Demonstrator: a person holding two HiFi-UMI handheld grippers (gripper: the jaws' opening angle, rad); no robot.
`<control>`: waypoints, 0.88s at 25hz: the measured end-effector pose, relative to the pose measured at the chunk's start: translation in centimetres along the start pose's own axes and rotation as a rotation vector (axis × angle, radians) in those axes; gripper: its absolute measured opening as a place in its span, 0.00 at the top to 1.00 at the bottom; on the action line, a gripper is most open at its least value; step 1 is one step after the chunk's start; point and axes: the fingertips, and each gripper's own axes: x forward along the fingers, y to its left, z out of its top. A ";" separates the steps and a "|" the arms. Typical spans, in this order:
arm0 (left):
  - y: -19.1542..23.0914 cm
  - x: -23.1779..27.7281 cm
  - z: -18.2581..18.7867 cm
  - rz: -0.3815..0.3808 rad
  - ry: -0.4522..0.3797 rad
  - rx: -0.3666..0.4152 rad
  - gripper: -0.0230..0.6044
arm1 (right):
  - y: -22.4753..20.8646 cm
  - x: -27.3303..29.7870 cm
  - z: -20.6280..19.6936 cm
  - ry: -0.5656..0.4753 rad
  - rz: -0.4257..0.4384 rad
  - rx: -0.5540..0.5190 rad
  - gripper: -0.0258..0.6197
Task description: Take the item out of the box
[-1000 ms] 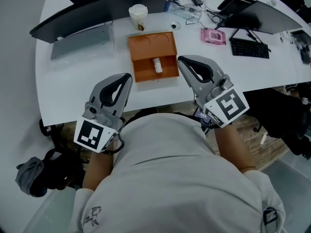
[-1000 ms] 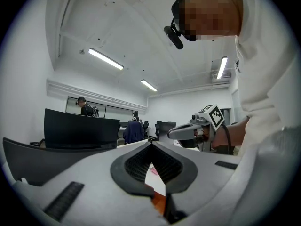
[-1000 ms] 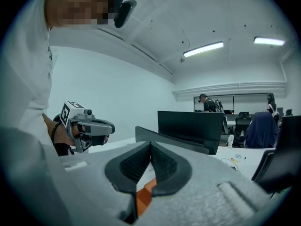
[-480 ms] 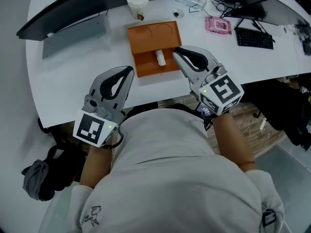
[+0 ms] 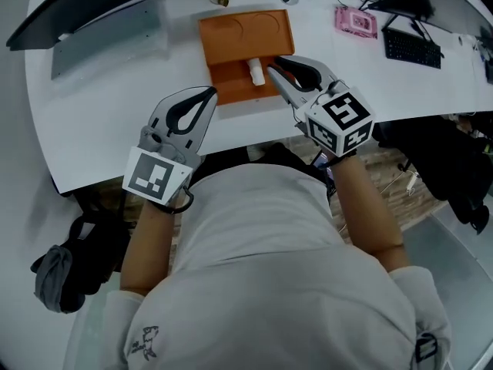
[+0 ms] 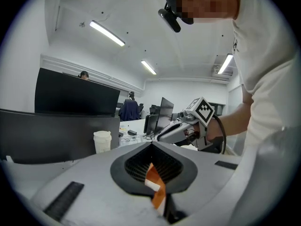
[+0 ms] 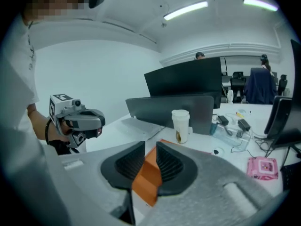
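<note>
Hanging over the white tabletop (image 5: pixel 108 106), both grippers point at the orange box (image 5: pixel 246 31). The box lies open near the front edge of the tabletop. The small white item (image 5: pixel 256 72) lies inside the lower half of the box, close to its right wall.

The right gripper (image 5: pixel 280 62) is just beside the item, with its tips over the right side of the box. Its fingers (image 7: pixel 173 166) have just been opening and stand a little apart. They hold nothing, and only the orange box shows through the gap.

The left gripper (image 5: pixel 209 92) is near the lower left corner of the box, away from the item. Its fingers (image 6: pixel 131 167) are closed tip to tip and empty.

A paper cup (image 7: pixel 180 125) stands behind the box. A pink thing (image 5: pixel 356 21) lies off to the right.
</note>
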 end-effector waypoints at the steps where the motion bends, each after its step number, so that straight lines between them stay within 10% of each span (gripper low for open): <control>1: 0.2 0.2 -0.7 -0.003 0.012 -0.005 0.97 | -0.3 0.5 -0.8 0.015 0.000 0.017 0.84; 22: 3.1 4.3 -11.4 -0.056 0.109 -0.033 0.97 | -4.2 9.6 -15.2 0.380 -0.019 0.211 0.72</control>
